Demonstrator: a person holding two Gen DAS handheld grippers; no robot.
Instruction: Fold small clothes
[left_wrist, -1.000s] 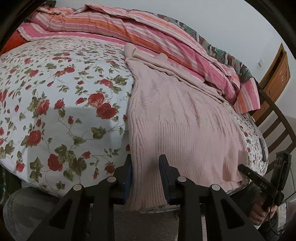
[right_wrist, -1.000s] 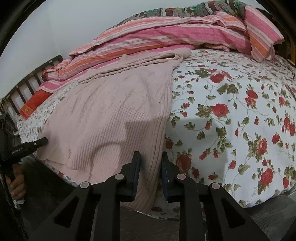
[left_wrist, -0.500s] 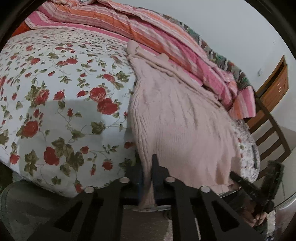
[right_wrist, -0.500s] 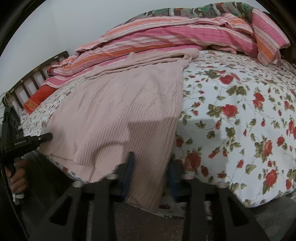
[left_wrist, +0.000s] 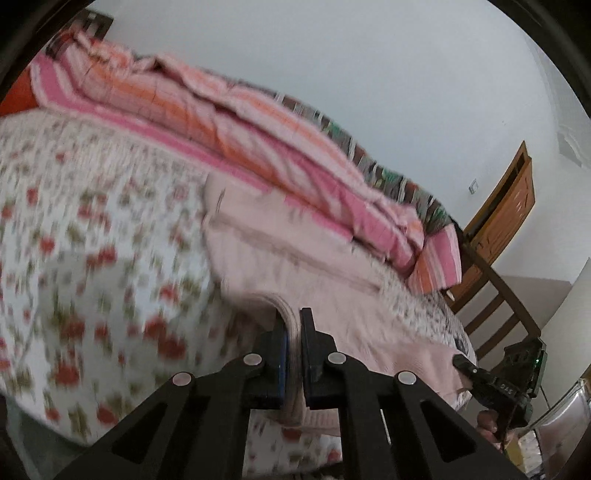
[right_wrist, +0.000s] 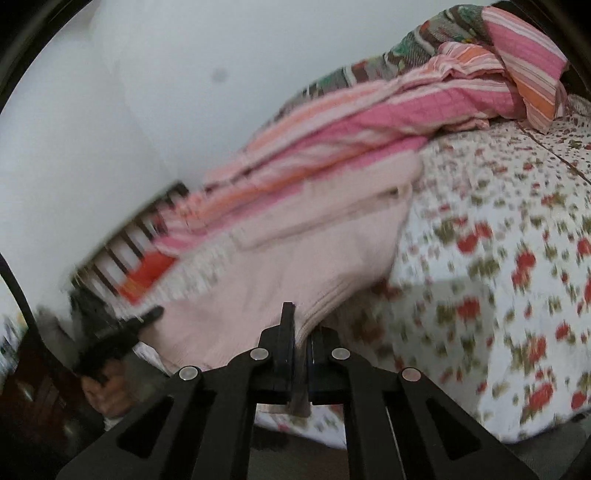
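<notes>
A pale pink knitted sweater (left_wrist: 295, 254) lies lengthwise on a bed with a rose-print sheet (left_wrist: 92, 266). My left gripper (left_wrist: 293, 325) is shut on the ribbed hem at the sweater's left corner, which rises off the bed edge. In the right wrist view the same sweater (right_wrist: 295, 258) runs from the quilt down to my right gripper (right_wrist: 301, 325), shut on the hem's right corner and lifting it. Each gripper shows at the edge of the other's view: the right gripper (left_wrist: 476, 373) and the left gripper (right_wrist: 125, 325), each in a hand. Both views are motion-blurred.
A pink and orange striped quilt (left_wrist: 258, 140) is heaped along the far side of the bed by the white wall. A wooden chair (left_wrist: 491, 295) and a wooden door (left_wrist: 513, 199) stand to the right. A slatted headboard (right_wrist: 122, 243) and a red pillow (right_wrist: 147, 273) lie at the left.
Both grippers closed from open onto the sweater's hem corners, then rose and tipped upward, lifting the hem off the bed edge. More wall now fills both views.
</notes>
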